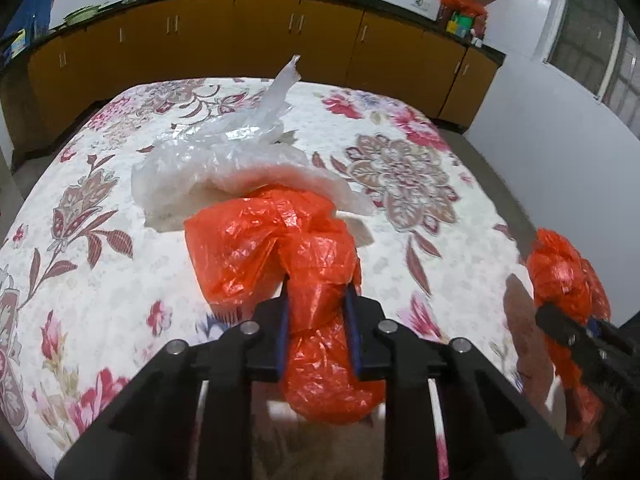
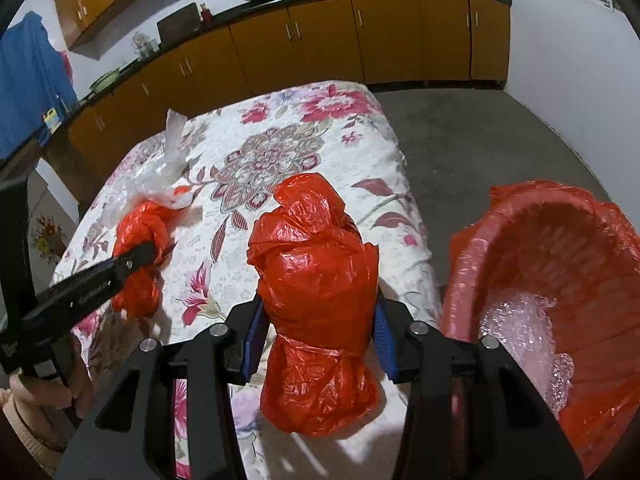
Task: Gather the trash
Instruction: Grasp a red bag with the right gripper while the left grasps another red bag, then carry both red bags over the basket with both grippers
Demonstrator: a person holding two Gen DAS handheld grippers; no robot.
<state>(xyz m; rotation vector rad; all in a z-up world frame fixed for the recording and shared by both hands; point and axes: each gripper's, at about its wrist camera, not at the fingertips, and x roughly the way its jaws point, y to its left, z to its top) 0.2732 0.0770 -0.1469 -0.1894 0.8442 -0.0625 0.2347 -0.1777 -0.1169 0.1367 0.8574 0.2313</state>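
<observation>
Both claws are loaded. The left claw (image 1: 318,300) is clamped on a crumpled orange plastic bag (image 1: 280,248), with a clear crinkled plastic bag (image 1: 224,160) lying just beyond it on the floral bedspread (image 1: 80,240). The right claw (image 2: 320,320) is clamped on a second knotted orange plastic bundle (image 2: 316,272). Just right of that claw stands the orange-lined bin (image 2: 560,240), already holding bubble wrap (image 2: 520,332). By my reading, both bundles and the clear bag are yet to go in.

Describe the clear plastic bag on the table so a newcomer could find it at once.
Start at the floral tablecloth in front of the orange cabinets. Mid-table lies the clear plastic bag, crumpled, one twisted end sticking up. Unlike the orange bag beside it, it is see-through and no gripper holds it.
</observation>
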